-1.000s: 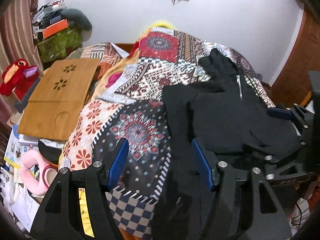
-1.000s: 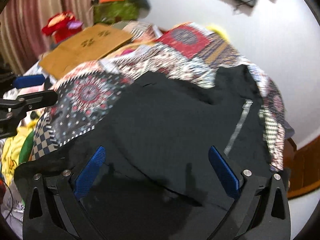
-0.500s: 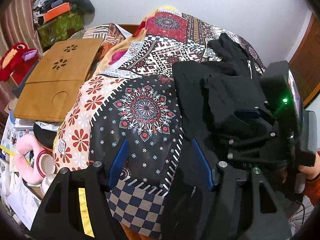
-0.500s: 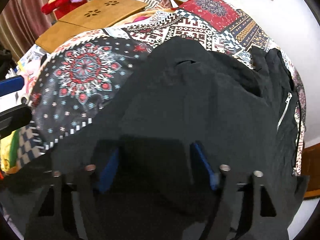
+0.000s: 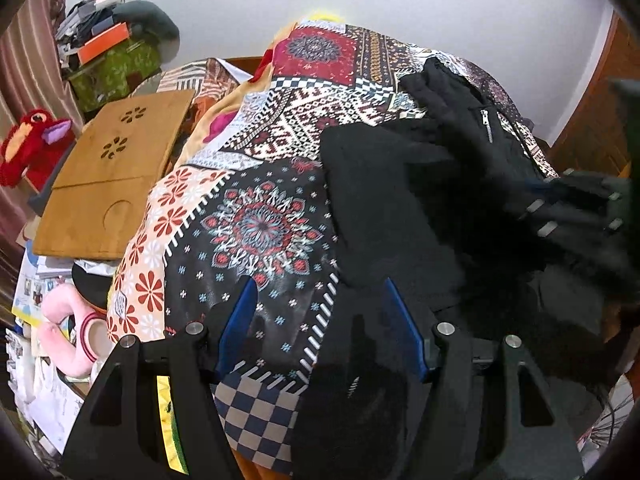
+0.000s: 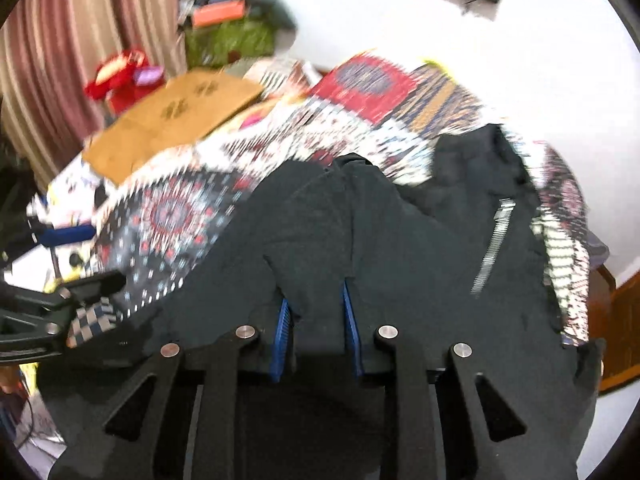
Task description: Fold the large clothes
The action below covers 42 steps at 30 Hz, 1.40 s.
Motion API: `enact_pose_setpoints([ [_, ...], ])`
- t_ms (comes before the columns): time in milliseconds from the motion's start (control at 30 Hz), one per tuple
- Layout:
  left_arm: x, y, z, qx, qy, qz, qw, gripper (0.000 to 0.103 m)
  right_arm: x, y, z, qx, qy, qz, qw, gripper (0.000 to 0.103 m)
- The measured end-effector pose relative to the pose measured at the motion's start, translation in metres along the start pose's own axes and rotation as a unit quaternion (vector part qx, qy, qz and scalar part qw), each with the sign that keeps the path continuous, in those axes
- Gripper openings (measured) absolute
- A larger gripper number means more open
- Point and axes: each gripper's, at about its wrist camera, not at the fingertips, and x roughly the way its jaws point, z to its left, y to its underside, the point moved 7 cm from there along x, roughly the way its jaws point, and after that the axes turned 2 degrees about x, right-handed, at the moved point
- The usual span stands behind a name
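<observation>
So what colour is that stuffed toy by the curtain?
Red toy, with a purple and orange beak; clearest in the left wrist view.

Right tool point(image 5: 568, 208) motion-blurred (left wrist view).

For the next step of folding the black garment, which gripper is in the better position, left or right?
Right, most likely. The right gripper is closing on a bunched fold of the black garment. The left gripper is open over the bedspread, gripping nothing.

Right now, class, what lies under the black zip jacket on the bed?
The black jacket lies on a patterned patchwork bedspread, which shows beside and beyond it. Whatever the bedspread carries directly beneath the jacket is covered and cannot be seen.
</observation>
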Motion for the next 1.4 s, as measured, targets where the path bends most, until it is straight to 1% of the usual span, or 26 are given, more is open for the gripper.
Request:
enact_pose_setpoints([
  [133,-0.005,-0.009,-0.014,0.007,0.003,-0.008,0.9999,0.065,-0.035,-0.009,-0.046,0.055,0.006,-0.039,0.998,0.021],
  [200,-0.006,-0.012,-0.023,0.011,0.005,-0.011,0.9999,0.067,-0.049,-0.008,-0.067,0.083,0.006,-0.052,0.995,0.021],
  [300,-0.005,-0.018,-0.039,0.022,0.007,-0.014,0.9996,0.067,-0.065,-0.001,-0.098,0.115,0.016,-0.063,0.991,0.020],
  [500,-0.004,-0.029,-0.077,0.044,0.023,-0.019,0.9986,0.067,-0.073,0.030,-0.149,0.171,0.024,-0.051,0.984,0.020],
  [600,-0.002,-0.029,-0.093,0.053,0.032,-0.017,0.9979,0.067,-0.064,0.050,-0.171,0.194,0.028,-0.030,0.980,0.020],
  [767,0.003,-0.025,-0.113,0.067,0.040,-0.010,0.9969,0.067,-0.044,0.086,-0.193,0.218,0.031,0.011,0.975,0.020],
  [867,0.008,-0.021,-0.118,0.070,0.042,-0.003,0.9967,0.067,-0.033,0.106,-0.200,0.235,0.022,0.041,0.971,0.020],
  [933,0.011,-0.019,-0.119,0.070,0.041,0.001,0.9967,0.067,-0.027,0.118,-0.202,0.241,0.023,0.059,0.969,0.022],
  [1133,0.011,-0.016,-0.122,0.067,0.042,0.002,0.9968,0.067,-0.030,0.136,-0.207,0.267,0.025,0.081,0.960,0.027],
  [1200,0.011,-0.016,-0.123,0.067,0.044,0.002,0.9968,0.067,-0.036,0.137,-0.212,0.275,0.034,0.080,0.958,0.028],
  [1233,0.009,-0.017,-0.123,0.067,0.044,0.001,0.9968,0.067,-0.044,0.136,-0.215,0.276,0.039,0.073,0.957,0.028],
  [1400,0.002,-0.025,-0.132,0.072,0.044,-0.011,0.9964,0.067,-0.086,0.127,-0.229,0.290,0.038,0.024,0.956,0.030],
])
